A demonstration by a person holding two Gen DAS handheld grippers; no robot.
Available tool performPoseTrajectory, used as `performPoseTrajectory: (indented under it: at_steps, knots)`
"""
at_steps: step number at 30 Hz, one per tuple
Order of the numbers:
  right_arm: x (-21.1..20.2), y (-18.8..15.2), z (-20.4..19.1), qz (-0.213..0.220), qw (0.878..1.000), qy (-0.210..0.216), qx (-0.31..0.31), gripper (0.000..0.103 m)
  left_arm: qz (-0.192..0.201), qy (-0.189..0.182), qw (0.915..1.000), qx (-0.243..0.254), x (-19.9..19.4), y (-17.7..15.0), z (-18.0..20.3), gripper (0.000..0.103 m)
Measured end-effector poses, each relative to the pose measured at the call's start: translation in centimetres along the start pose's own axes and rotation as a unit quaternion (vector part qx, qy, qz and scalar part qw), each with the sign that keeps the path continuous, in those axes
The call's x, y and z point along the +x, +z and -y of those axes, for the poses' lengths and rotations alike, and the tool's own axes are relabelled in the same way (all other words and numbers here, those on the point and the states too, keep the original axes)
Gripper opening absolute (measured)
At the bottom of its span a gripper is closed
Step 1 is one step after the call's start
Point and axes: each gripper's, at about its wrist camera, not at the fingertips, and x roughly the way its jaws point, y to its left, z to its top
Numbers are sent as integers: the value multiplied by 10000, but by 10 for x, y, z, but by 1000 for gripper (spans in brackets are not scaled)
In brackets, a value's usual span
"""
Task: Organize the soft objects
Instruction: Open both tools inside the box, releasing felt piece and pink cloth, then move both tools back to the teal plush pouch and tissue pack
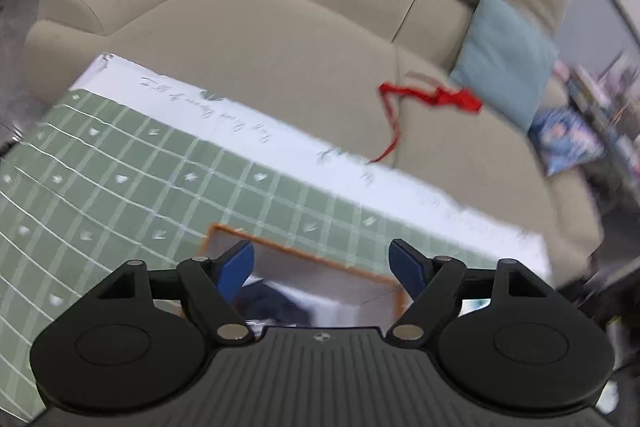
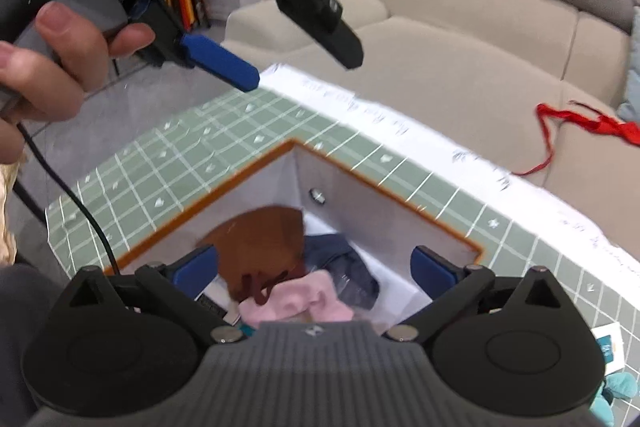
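A: Item one, the box [image 2: 360, 211], orange-rimmed, standing on the green checked cloth [image 2: 208, 147]. Contents: a brown piece [image 2: 260, 239], a blue denim piece [image 2: 340, 263] and a pink piece [image 2: 300, 301], all lying inside.

B: Tongs?

A: The right gripper [image 2: 316, 267] hangs over the box, jaws wide, nothing between them. The left gripper [image 1: 322, 267] likewise gapes empty above the box edge; a hand [image 2: 44, 67] carries it at ten o'clock in the right wrist view.

B: Outstanding stock?

A: One red ribbon [image 1: 432, 97] on the sofa [image 1: 280, 39], at two o'clock from the box, well apart. A teal soft thing [image 2: 618, 389] at the table's four o'clock corner. The task looks mostly done, with those left.

B: Markings?

A: Script along the cloth's white border [image 1: 280, 135]; too blurred to read.
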Motion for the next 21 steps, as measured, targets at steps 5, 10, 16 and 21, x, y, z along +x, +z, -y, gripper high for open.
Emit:
performPoseTrajectory:
  at_steps: [5,10,16,21]
  knots:
    - [-24,-1,18,220,9993,-181,246,100,222,-206,9993,223,-7,-5,27,90]
    - [-50,-8,50,389,9970,-335,584,100,17,-89,9971,762,-4,-21,58,90]
    - [-75,-33,96,437,9923,-539,1028,100,173,-478,9906,1273,-10,-42,97,90]
    - [-88,-63,130,204,9900,-922,1052,100,-51,-954,9855,1400,-2,-60,129,90]
